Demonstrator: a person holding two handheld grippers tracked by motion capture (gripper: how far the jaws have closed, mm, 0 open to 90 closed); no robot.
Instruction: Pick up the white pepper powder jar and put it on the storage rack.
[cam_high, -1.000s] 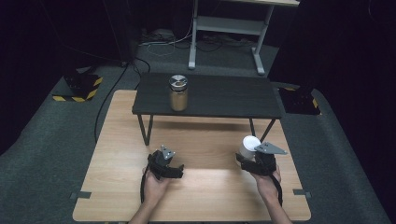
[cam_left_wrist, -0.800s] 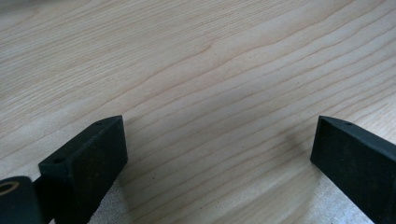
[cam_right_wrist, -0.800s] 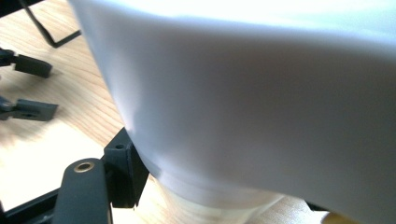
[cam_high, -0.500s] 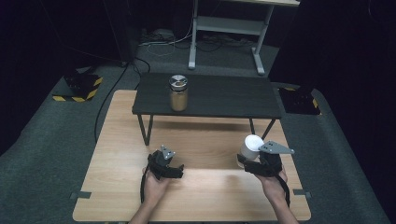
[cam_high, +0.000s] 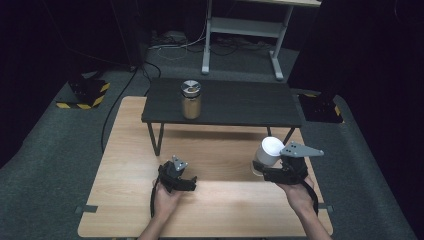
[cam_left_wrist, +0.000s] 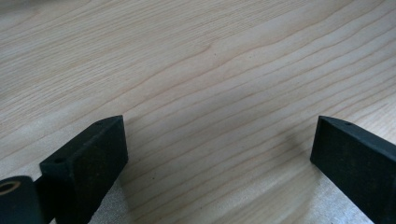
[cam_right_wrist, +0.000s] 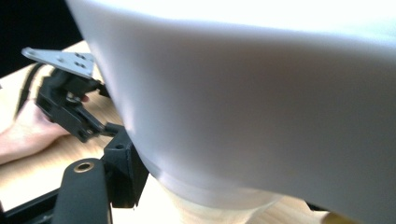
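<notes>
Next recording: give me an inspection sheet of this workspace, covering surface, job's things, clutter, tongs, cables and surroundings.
Surface: light wooden table; a low black shelf stands on its far part.
Job's things: white cup, held off the tabletop; a jar with a metal lid upright on the shelf.
Clutter: nothing seen.
Tongs: right tongs shut on the white cup; left tongs open, nothing between the jaws, low over the wood.
Cables: a black cable runs across the floor left of the table.
Surroundings: grey carpet, yellow-black striped blocks, a white desk frame behind, dark room.
</notes>
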